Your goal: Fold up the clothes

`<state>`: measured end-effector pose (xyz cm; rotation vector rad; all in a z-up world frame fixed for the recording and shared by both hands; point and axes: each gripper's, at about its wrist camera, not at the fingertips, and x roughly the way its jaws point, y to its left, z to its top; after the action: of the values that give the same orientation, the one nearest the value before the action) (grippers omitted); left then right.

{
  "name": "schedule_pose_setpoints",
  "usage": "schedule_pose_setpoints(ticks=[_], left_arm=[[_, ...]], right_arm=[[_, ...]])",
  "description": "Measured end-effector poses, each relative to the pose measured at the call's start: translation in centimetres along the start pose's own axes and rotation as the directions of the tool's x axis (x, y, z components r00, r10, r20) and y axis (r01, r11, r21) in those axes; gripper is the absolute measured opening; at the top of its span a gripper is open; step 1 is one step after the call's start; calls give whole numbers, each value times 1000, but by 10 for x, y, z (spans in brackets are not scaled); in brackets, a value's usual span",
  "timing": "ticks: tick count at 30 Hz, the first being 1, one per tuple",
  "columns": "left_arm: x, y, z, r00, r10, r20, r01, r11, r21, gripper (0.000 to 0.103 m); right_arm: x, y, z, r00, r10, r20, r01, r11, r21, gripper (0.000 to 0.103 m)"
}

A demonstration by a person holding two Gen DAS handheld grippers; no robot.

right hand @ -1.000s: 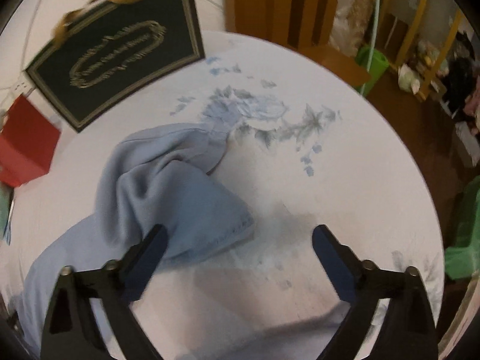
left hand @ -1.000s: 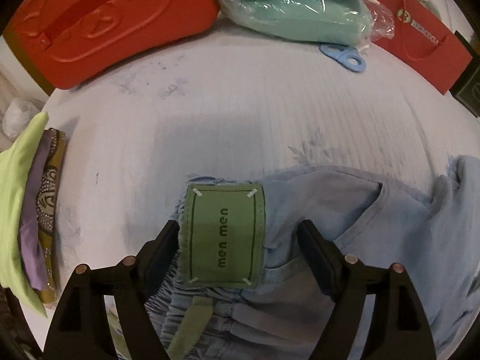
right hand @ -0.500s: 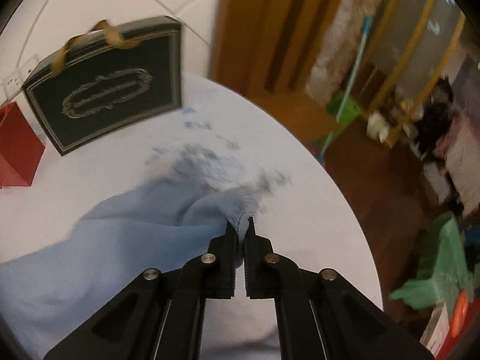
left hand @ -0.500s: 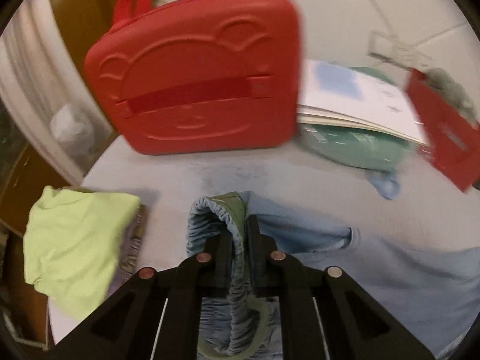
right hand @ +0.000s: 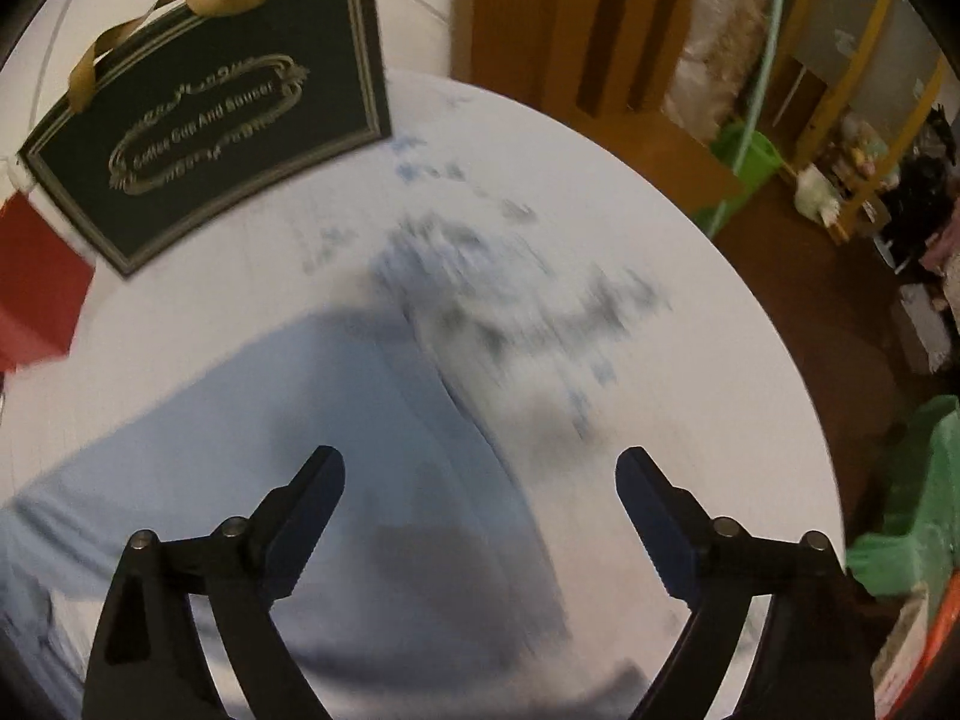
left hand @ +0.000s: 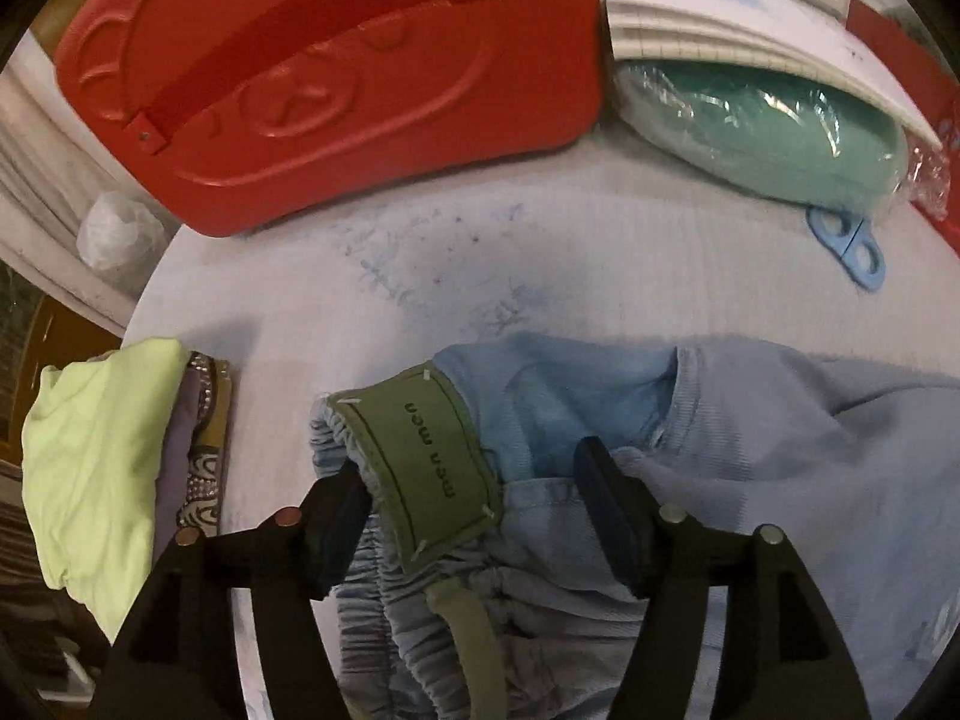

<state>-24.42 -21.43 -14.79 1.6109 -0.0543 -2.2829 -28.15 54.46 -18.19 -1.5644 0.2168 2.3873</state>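
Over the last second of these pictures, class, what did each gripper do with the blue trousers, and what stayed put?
Both grippers pinched the blue trousers half a second ago, left on the waistband, right on the leg end, and let go. The left gripper is opening astride the green label; the right gripper is opening above the leg, now spread flatter. The red case, folded pile and black gift bag stayed put.

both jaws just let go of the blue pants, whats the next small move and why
Probably re-grip to start the fold. The blue pants lie flat on the table, and both grippers' jaws are opening with cloth below them, not pinched. The left gripper could close on the waistband by the green label.
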Motion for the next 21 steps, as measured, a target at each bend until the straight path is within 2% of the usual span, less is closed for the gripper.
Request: schedule_pose_setpoints(ticks=[5, 8, 9, 10, 11, 12, 13, 15, 16, 18, 20, 21], left_arm=[[8, -5, -5, 1000, 2, -5, -3, 1000, -17, 75], [4, -5, -7, 1000, -6, 14, 7, 1000, -22, 74], [2, -7, -9, 1000, -5, 21, 5, 1000, -15, 56], [0, -10, -10, 1000, 9, 25, -9, 1000, -1, 36], [-2, -13, -12, 999, 27, 25, -28, 1000, 13, 16], [-8, -17, -14, 999, 32, 38, -33, 999, 28, 10], [-13, -21, -16, 998, 39, 55, -41, 998, 40, 10], [-32, -21, -16, 991, 72, 117, -76, 996, 35, 9], [-42, -18, -14, 988, 62, 142, -63, 998, 8, 9], [-62, -10, -7, 981, 43, 190, -35, 998, -46, 9], [-73, -8, 6, 977, 18, 214, 1, 996, -88, 9], [-73, -11, 14, 976, 5, 219, 15, 996, -91, 13]], right_arm=[[42, 24, 23, 999, -2, -40, 0, 999, -50, 101], [60, 29, 23, 997, -20, -76, 15, 998, -60, 101], [64, 32, 21, 995, -9, -98, 2, 998, -68, 89], [62, 34, 18, 996, 18, -89, -24, 997, -73, 81], [56, 37, 18, 997, 33, -72, -39, 996, -84, 26], [47, 42, 17, 999, -9, -47, 3, 992, -123, 1], [37, 49, 15, 998, -62, -18, 58, 984, -167, 5], [10, 58, 14, 993, -88, 73, 102, 970, -223, 4], [-4, 62, 13, 988, -95, 120, 123, 961, -247, 4], [-30, 60, 30, 972, -88, 218, 136, 968, -213, 4], [-56, 58, 49, 945, -82, 315, 141, 976, -169, 4], [-58, 58, 59, 936, -92, 339, 150, 977, -149, 6]])
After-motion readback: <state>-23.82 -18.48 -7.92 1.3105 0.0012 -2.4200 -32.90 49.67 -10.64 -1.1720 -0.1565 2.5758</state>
